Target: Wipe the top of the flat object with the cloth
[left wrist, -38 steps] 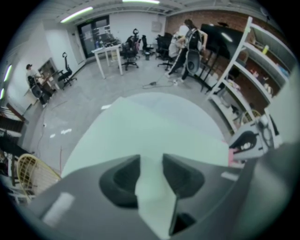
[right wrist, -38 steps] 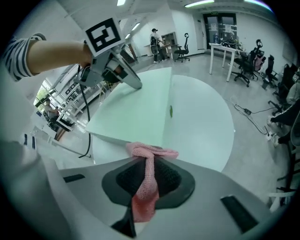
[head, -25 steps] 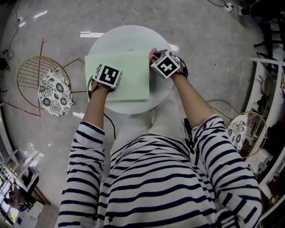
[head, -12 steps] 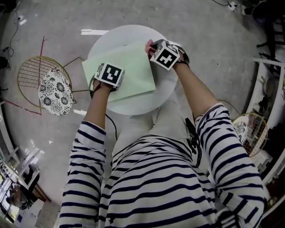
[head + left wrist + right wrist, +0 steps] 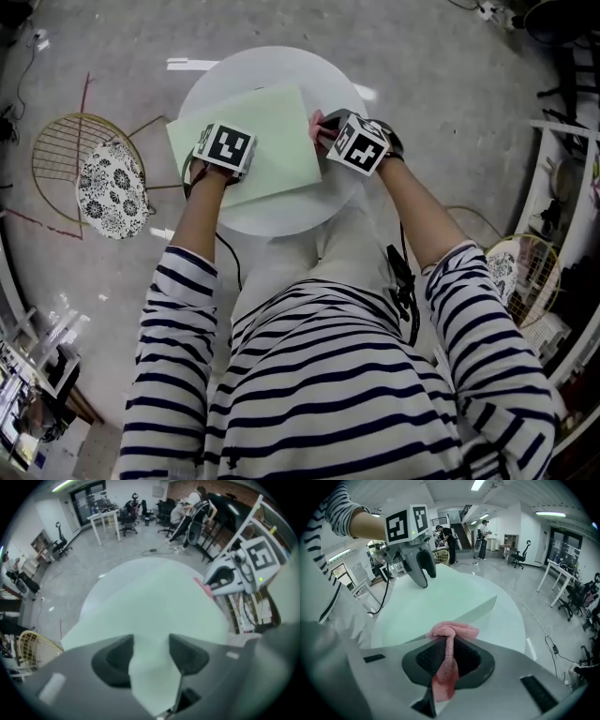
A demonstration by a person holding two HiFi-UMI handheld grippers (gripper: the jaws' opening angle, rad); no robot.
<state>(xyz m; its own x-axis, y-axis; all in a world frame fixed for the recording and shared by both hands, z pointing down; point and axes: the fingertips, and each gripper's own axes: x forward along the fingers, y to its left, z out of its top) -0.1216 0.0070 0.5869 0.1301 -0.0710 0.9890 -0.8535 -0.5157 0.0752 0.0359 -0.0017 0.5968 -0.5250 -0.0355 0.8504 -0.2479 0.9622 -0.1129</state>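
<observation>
A pale green flat board [image 5: 267, 141] lies skewed on a round white table [image 5: 281, 211]. My left gripper [image 5: 223, 148] rests on the board's near left part. In the left gripper view its jaws [image 5: 151, 653] stand apart, with only the green board [image 5: 154, 606] showing between them. My right gripper [image 5: 328, 134] is at the board's right edge, shut on a bunched pink cloth [image 5: 317, 125]. In the right gripper view the cloth [image 5: 452, 632] hangs between the pads [image 5: 431, 660] and touches the board [image 5: 454, 597]. The left gripper [image 5: 423, 571] stands across from it.
A wire chair with a floral cushion [image 5: 112, 187] stands left of the table, and another one [image 5: 520, 272] to the right. A black cable [image 5: 230, 258] hangs by the person's lap. Shelving [image 5: 572, 178] lines the right side. People and office chairs are far off.
The board has turned anticlockwise on the table, its far right corner swinging away. The right gripper with the cloth went up the right edge, then came back nearer. The left gripper shifted slightly with the board.
</observation>
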